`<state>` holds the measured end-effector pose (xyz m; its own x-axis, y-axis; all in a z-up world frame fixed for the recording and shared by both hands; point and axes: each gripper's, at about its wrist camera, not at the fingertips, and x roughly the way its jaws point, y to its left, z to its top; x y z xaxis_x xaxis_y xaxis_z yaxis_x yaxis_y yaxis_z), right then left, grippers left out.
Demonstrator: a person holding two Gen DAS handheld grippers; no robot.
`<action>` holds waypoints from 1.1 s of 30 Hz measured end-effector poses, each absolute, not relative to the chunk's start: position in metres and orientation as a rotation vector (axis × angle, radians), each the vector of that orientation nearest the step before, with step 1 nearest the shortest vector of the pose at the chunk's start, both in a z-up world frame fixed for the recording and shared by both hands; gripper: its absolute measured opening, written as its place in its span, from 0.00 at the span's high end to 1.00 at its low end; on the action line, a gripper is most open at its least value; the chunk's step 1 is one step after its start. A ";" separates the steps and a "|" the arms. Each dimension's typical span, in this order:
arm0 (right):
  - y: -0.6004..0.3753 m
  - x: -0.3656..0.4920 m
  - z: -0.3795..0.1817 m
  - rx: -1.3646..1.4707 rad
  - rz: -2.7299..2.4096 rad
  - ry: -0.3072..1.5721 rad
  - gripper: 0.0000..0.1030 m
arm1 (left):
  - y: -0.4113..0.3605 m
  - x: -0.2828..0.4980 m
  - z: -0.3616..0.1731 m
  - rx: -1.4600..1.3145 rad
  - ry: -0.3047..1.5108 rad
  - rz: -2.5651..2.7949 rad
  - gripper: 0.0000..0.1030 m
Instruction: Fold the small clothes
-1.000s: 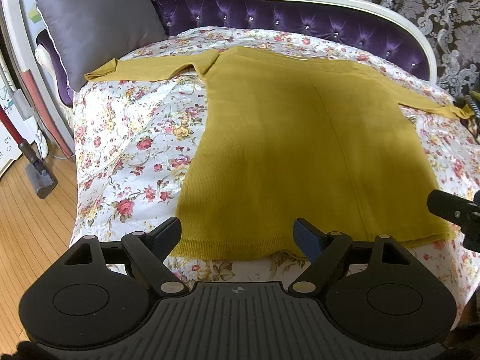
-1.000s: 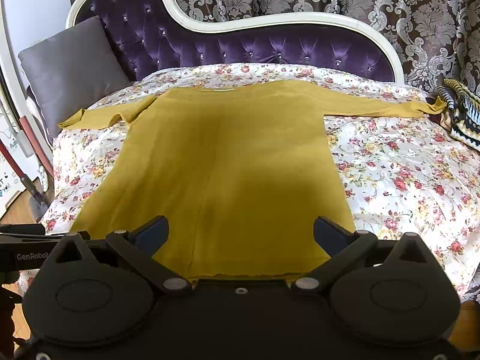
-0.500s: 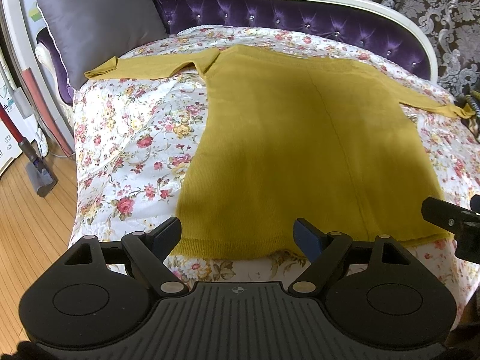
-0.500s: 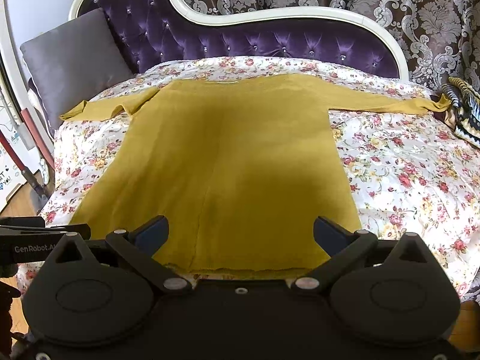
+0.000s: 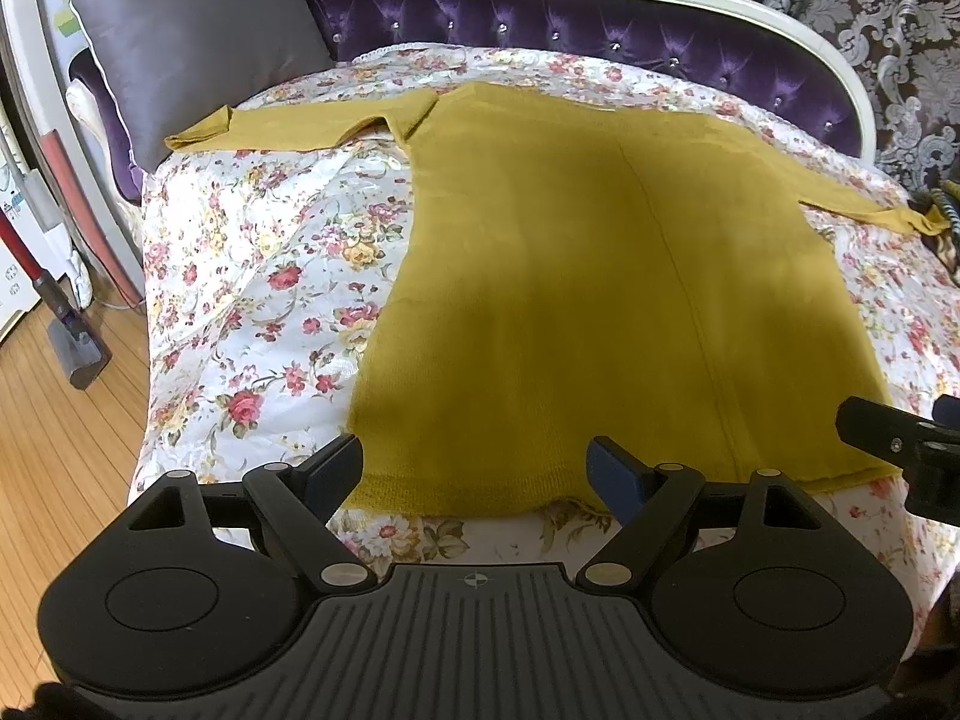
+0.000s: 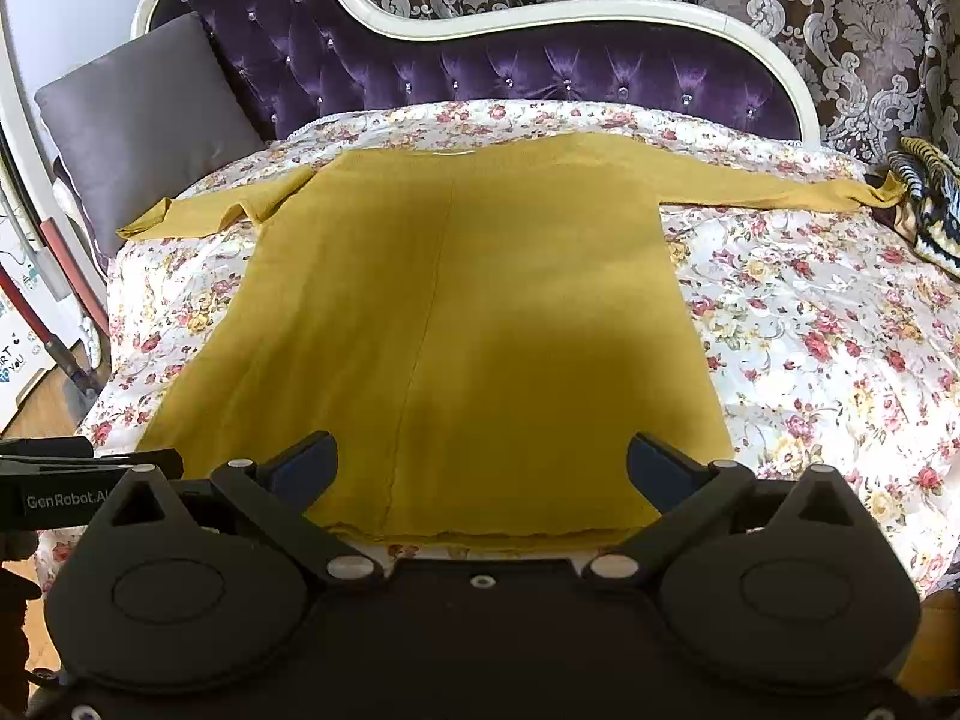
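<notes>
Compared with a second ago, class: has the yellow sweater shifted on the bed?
No. In the left wrist view the yellow sweater lies with its hem and both sleeves over the same flowers of the floral bedcover as before.

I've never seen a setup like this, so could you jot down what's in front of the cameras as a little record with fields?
garment: mustard sweater, spread flat, both sleeves stretched out sideways
surface: floral bedspread on a bed
behind: purple tufted headboard, grey pillow at one end
left tool: open, hovering above the sweater's hem, holding nothing
right tool: open, also above the hem, holding nothing
folding: not yet begun
</notes>
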<state>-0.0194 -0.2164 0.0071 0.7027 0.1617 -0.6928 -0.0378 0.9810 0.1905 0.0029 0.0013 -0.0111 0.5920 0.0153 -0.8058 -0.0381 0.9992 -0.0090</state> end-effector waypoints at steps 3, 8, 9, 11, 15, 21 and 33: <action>-0.217 -0.017 0.005 0.170 0.112 0.793 0.01 | 0.002 0.005 -0.012 -0.033 0.939 0.027 0.21; -0.216 -0.013 0.001 0.182 0.119 0.811 0.01 | 0.003 0.007 -0.013 -0.054 0.929 0.011 0.22; -0.216 -0.012 0.000 0.190 0.123 0.816 0.01 | 0.003 0.008 -0.013 -0.059 0.931 0.007 0.22; -0.218 -0.009 -0.003 0.215 0.128 0.828 0.01 | 0.004 0.010 -0.016 -0.074 0.941 -0.006 0.22; -0.221 0.000 -0.007 0.243 0.131 0.849 0.01 | 0.009 0.017 -0.023 -0.113 0.974 -0.053 0.23; -0.221 0.027 -0.013 0.206 0.118 0.879 0.01 | 0.022 0.031 -0.026 -0.157 0.951 -0.085 0.27; -0.227 0.129 -0.008 0.200 0.135 0.848 0.01 | 0.077 0.110 -0.016 -0.159 0.886 0.007 0.27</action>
<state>0.1290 -0.2274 -0.0082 0.6542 0.1977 -0.7300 -0.0390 0.9728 0.2285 0.1098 0.0771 -0.0157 0.6331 -0.0592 -0.7718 -0.0721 0.9882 -0.1349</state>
